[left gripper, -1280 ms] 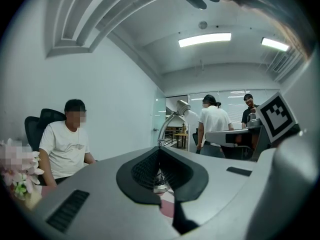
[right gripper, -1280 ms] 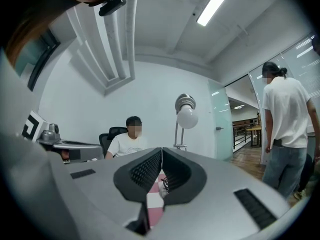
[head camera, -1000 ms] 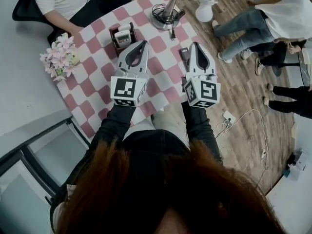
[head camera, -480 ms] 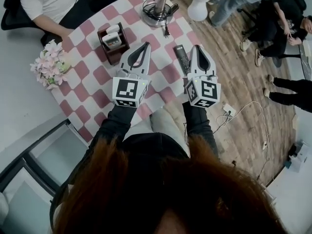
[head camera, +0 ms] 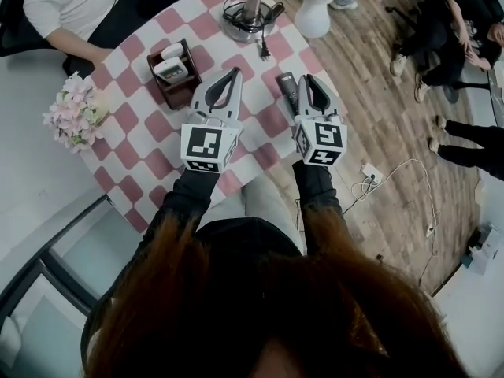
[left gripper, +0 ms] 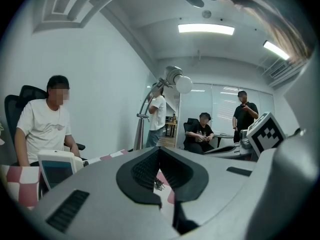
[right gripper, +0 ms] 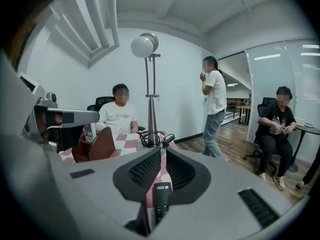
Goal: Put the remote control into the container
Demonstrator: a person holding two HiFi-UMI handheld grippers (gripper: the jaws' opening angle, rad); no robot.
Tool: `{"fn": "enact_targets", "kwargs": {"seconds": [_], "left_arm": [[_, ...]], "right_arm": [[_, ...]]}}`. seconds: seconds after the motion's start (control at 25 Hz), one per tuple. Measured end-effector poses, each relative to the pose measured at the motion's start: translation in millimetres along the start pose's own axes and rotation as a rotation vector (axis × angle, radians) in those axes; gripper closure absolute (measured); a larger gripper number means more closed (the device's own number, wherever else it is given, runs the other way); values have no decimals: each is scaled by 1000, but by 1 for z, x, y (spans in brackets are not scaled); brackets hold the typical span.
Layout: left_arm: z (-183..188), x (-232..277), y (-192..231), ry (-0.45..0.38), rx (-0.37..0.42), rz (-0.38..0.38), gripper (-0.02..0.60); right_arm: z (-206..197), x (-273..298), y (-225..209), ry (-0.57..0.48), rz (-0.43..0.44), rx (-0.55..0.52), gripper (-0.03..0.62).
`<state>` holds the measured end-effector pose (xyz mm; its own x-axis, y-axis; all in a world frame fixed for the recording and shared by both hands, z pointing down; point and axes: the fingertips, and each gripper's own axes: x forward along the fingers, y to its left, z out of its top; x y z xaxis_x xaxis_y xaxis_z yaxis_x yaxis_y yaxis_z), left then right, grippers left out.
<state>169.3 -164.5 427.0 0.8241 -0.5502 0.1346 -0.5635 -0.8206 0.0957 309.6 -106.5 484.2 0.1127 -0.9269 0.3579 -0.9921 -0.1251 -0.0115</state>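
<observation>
A black remote control [head camera: 287, 88] lies on the checked table near its right edge. My right gripper [head camera: 309, 79] hovers just right of it and over its near end, jaws shut and empty. In the right gripper view the remote [right gripper: 160, 200] shows below the closed tips [right gripper: 161, 152]. The container, a brown box [head camera: 175, 85] with white remotes standing in it, sits on the table's far left, and it also shows as a brown box [right gripper: 100, 144] in the right gripper view. My left gripper [head camera: 233, 72] is shut and empty, between box and black remote.
A lamp base [head camera: 250, 20] with coiled cables and a plug stands at the table's far end. Pink flowers [head camera: 72, 118] sit at the left edge. A seated person [head camera: 75, 2] is at the far side. More people are out on the wood floor [head camera: 378, 93] to the right.
The head view has swung, so the table sits further left. My right gripper has closed in on the black remote. Both grippers stay shut.
</observation>
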Motion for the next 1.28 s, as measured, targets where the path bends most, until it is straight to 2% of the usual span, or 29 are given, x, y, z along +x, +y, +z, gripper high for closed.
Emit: {"fn": "enact_targets", "kwargs": {"seconds": [0.2,0.48,0.64,0.8,1.0,1.28], "left_arm": [[-8,7,-1,14,-6,-3,583],[-13,14,-3,28,-7,-17,583],[-16,13,-3,37,1,-20,583],[-17,11,2,42,-2,-9,583],[-15,9,8,38,-1,4,583],[-15,2,19,34,-5,33,583]], "right_arm": [[-36,21,5,125,44,-51,566],[-73,50,17,298,120,-115,402],[-90,65,15,397,140,-121,358],[-108,74,17,493,162,-129,350],[-118,82,14,553,159,-119,350],[-121,82,18,568,168,-100,378]]}}
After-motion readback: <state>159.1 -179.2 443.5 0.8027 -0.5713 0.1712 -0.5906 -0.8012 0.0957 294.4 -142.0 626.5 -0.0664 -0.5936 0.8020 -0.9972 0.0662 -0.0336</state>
